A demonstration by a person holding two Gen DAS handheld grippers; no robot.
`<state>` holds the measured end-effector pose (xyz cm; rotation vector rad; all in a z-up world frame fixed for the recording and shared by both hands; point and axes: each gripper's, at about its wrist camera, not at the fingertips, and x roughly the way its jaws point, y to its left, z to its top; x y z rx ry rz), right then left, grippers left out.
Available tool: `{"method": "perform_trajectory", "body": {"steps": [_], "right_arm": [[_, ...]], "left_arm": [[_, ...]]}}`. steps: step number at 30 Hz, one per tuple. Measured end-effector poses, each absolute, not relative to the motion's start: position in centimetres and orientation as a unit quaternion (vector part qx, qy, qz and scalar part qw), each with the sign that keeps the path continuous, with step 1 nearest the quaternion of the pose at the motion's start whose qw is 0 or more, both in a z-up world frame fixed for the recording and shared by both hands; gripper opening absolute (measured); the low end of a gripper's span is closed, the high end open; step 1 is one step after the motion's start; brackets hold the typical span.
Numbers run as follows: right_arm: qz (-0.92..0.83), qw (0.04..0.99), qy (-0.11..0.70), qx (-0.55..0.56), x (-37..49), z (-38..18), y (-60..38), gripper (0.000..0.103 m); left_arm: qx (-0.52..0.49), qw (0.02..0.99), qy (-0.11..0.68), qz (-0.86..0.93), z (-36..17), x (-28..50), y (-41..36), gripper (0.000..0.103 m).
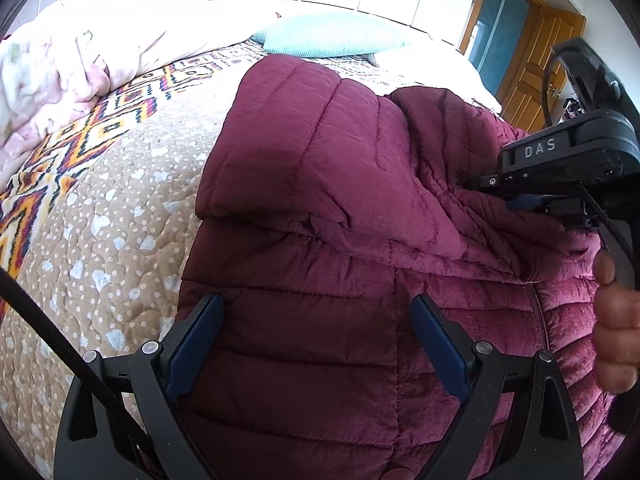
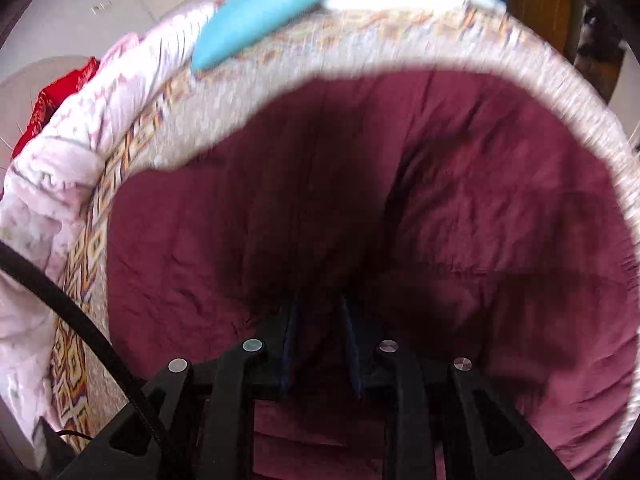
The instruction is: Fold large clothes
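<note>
A maroon quilted puffer jacket [image 1: 320, 184] lies on the bed with one sleeve folded over its body. My left gripper [image 1: 318, 308] is open just above the jacket's lower body and holds nothing. My right gripper [image 1: 516, 194] comes in from the right in the left wrist view and pinches a fold of the jacket. In the blurred right wrist view, my right gripper [image 2: 320, 312] has its jaws nearly together with maroon jacket [image 2: 460, 200] fabric between them.
The bed has a tan dotted quilt [image 1: 108, 248] with a patterned band. A crumpled pink floral duvet [image 1: 56, 80] lies at the left, a light blue pillow [image 1: 332, 36] at the head. A wooden door [image 1: 532, 68] stands at the far right.
</note>
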<state>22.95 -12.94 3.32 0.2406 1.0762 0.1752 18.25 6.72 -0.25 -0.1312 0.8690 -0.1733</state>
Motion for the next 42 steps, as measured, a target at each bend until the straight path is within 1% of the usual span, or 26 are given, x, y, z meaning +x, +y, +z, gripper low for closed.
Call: {"method": "perform_trajectory", "body": {"steps": [3, 5, 8, 10, 12, 16, 17, 19, 21, 23, 25, 27, 29, 32, 33, 35, 38, 40, 42], "right_arm": [[0.103, 0.853, 0.501, 0.103, 22.0, 5.2, -13.0, 0.025], [0.105, 0.869, 0.470, 0.111, 20.5, 7.1, -14.7, 0.025], [0.050, 0.903, 0.417, 0.092, 17.6, 9.7, -18.2, 0.027], [0.007, 0.912, 0.404, 0.068, 16.1, 10.2, -19.8, 0.031], [-0.022, 0.906, 0.420, 0.053, 15.9, 8.8, -21.1, 0.031], [-0.034, 0.869, 0.486, 0.080, 17.4, 3.8, -23.2, 0.032], [-0.034, 0.870, 0.486, 0.076, 17.6, 3.2, -23.3, 0.032], [-0.041, 0.873, 0.484, 0.045, 17.5, 3.6, -22.4, 0.034], [-0.054, 0.874, 0.483, -0.015, 17.3, 5.0, -20.9, 0.038], [-0.059, 0.897, 0.437, -0.033, 16.3, 7.3, -19.9, 0.039], [-0.036, 0.916, 0.400, -0.009, 15.6, 9.3, -19.0, 0.049], [0.002, 0.915, 0.403, 0.018, 16.1, 9.8, -17.9, 0.049], [0.031, 0.903, 0.429, 0.019, 17.5, 8.5, -15.9, 0.049], [0.032, 0.878, 0.477, -0.031, 19.6, 4.5, -13.1, 0.050], [0.025, 0.881, 0.470, -0.045, 19.9, 4.3, -12.6, 0.051], [0.024, 0.886, 0.460, -0.044, 19.5, 5.5, -12.8, 0.051], [0.042, 0.899, 0.436, -0.010, 17.2, 8.0, -15.2, 0.052], [0.035, 0.906, 0.422, -0.007, 15.2, 9.1, -16.7, 0.057], [0.020, 0.912, 0.410, -0.007, 12.1, 9.5, -18.0, 0.059]], "left_arm": [[-0.064, 0.901, 0.420, -0.084, -0.2, 18.2, 6.7, 0.093], [-0.064, 0.901, 0.420, -0.084, -0.3, 18.2, 6.7, 0.093], [-0.062, 0.901, 0.420, -0.083, -0.3, 18.2, 6.7, 0.093], [-0.061, 0.901, 0.421, -0.082, -0.3, 18.2, 6.6, 0.093], [-0.060, 0.901, 0.421, -0.082, -0.3, 18.2, 6.6, 0.093], [-0.064, 0.902, 0.420, -0.084, -0.3, 18.2, 6.7, 0.093], [-0.065, 0.902, 0.419, -0.085, -0.3, 18.2, 6.7, 0.093], [-0.066, 0.901, 0.419, -0.085, -0.3, 18.2, 6.8, 0.093], [-0.062, 0.901, 0.420, -0.083, -0.3, 18.2, 6.7, 0.093], [-0.061, 0.901, 0.421, -0.082, -0.3, 18.3, 6.6, 0.093], [-0.061, 0.901, 0.421, -0.082, -0.3, 18.2, 6.6, 0.093], [-0.061, 0.901, 0.421, -0.082, -0.3, 18.3, 6.6, 0.093], [-0.062, 0.901, 0.421, -0.082, -0.3, 18.3, 6.6, 0.093], [-0.065, 0.901, 0.420, -0.084, -0.3, 18.3, 6.7, 0.093], [-0.065, 0.901, 0.420, -0.084, -0.3, 18.3, 6.7, 0.093], [-0.068, 0.902, 0.419, -0.085, -0.3, 18.2, 6.8, 0.093], [-0.071, 0.902, 0.416, -0.086, -0.1, 18.1, 6.9, 0.093], [-0.075, 0.904, 0.411, -0.086, 0.1, 17.8, 7.0, 0.093], [-0.082, 0.907, 0.404, -0.082, 0.4, 17.5, 7.4, 0.093]]}}
